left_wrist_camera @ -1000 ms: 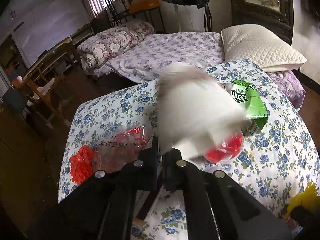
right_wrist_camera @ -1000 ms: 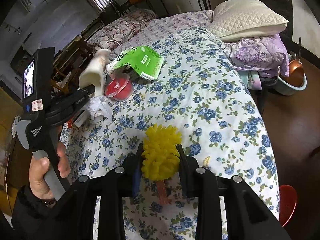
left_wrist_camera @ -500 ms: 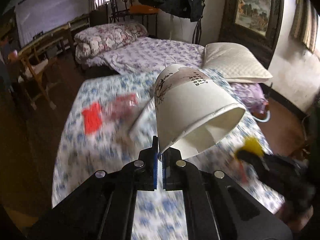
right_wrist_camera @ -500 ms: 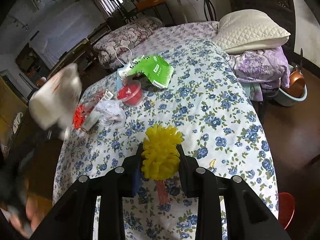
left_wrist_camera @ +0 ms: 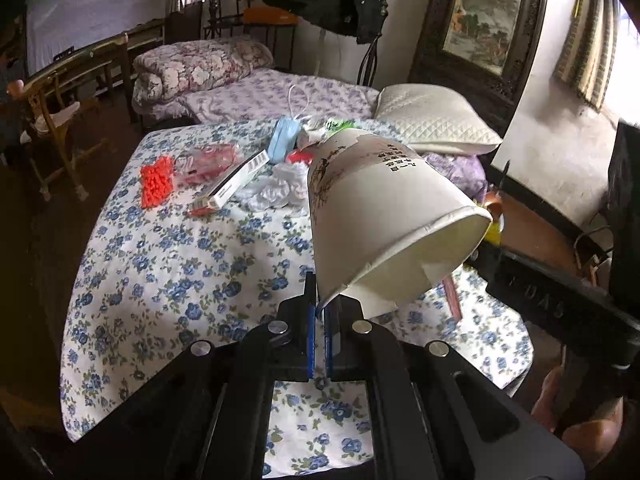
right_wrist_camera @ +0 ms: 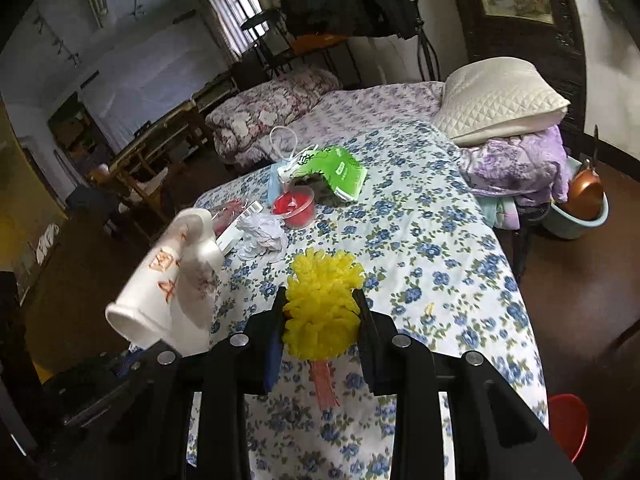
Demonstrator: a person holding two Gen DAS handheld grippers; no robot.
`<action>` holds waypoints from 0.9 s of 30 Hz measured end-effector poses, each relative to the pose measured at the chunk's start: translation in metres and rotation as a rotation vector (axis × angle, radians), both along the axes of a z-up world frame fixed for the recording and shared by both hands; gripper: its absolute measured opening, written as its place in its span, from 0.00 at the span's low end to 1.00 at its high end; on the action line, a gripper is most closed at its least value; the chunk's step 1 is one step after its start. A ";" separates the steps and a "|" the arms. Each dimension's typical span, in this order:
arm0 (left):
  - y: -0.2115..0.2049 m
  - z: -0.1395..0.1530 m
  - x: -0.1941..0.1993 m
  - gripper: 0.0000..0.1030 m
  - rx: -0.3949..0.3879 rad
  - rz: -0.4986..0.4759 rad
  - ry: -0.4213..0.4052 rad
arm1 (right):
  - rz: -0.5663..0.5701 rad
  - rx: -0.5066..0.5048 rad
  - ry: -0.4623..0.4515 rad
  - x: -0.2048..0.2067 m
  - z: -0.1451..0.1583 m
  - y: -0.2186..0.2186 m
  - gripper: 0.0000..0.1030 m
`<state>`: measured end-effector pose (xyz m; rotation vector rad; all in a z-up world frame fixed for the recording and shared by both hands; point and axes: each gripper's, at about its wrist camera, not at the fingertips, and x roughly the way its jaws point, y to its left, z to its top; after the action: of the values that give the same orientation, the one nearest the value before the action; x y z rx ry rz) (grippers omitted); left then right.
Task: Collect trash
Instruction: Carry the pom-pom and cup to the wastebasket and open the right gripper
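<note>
My left gripper [left_wrist_camera: 319, 308] is shut on the rim of a white paper cup [left_wrist_camera: 384, 216], held tilted above the flowered bedspread [left_wrist_camera: 168, 264]; the cup also shows in the right wrist view [right_wrist_camera: 168, 280]. My right gripper [right_wrist_camera: 320, 320] is shut on a yellow pompom-like ball [right_wrist_camera: 322, 304] with an orange strip hanging below it. On the bed lie a red plastic cup [right_wrist_camera: 294, 206], a green bag [right_wrist_camera: 340, 170], crumpled white paper [right_wrist_camera: 262, 236], a white box [left_wrist_camera: 232, 184], an orange bumpy piece [left_wrist_camera: 157, 178], a clear red wrapper [left_wrist_camera: 208, 158] and a blue face mask [left_wrist_camera: 282, 142].
A white pillow [right_wrist_camera: 500, 100] and purple bedding [right_wrist_camera: 516, 164] lie at the bed's right. A blue basin [right_wrist_camera: 580, 216] and a red bin [right_wrist_camera: 568, 420] stand on the floor to the right. Wooden chairs [left_wrist_camera: 52, 120] stand to the left.
The left gripper has lifted the paper cup off the trash pile and drawn back toward the bed's near end. The right gripper has kept its hold on the yellow ball and barely moved.
</note>
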<state>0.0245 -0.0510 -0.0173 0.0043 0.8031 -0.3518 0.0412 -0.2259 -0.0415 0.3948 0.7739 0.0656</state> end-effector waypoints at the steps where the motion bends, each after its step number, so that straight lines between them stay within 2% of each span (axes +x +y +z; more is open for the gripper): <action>1: 0.001 0.000 0.000 0.04 -0.002 0.001 0.000 | -0.007 0.002 0.007 0.000 -0.002 -0.001 0.31; 9: 0.005 -0.007 0.005 0.04 0.001 0.008 0.016 | -0.031 0.001 -0.009 -0.013 0.007 -0.007 0.31; 13: 0.000 -0.007 0.003 0.04 0.013 -0.013 0.014 | -0.093 0.012 -0.011 -0.042 0.015 -0.044 0.31; 17: -0.005 -0.006 -0.002 0.04 0.018 -0.036 0.005 | -0.184 -0.004 0.033 -0.084 0.006 -0.100 0.31; 22: -0.018 0.005 -0.017 0.04 0.003 -0.081 -0.012 | -0.354 -0.026 0.224 -0.145 -0.048 -0.186 0.32; 24: -0.036 0.013 -0.033 0.04 0.001 -0.131 -0.033 | -0.408 0.002 0.303 -0.164 -0.078 -0.211 0.32; 27: -0.072 0.017 -0.051 0.04 -0.013 -0.217 -0.018 | -0.471 0.040 0.400 -0.188 -0.123 -0.238 0.32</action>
<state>-0.0267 -0.1227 0.0002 0.0832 0.7847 -0.5613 -0.1469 -0.4644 -0.1646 0.6304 1.0550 -0.4521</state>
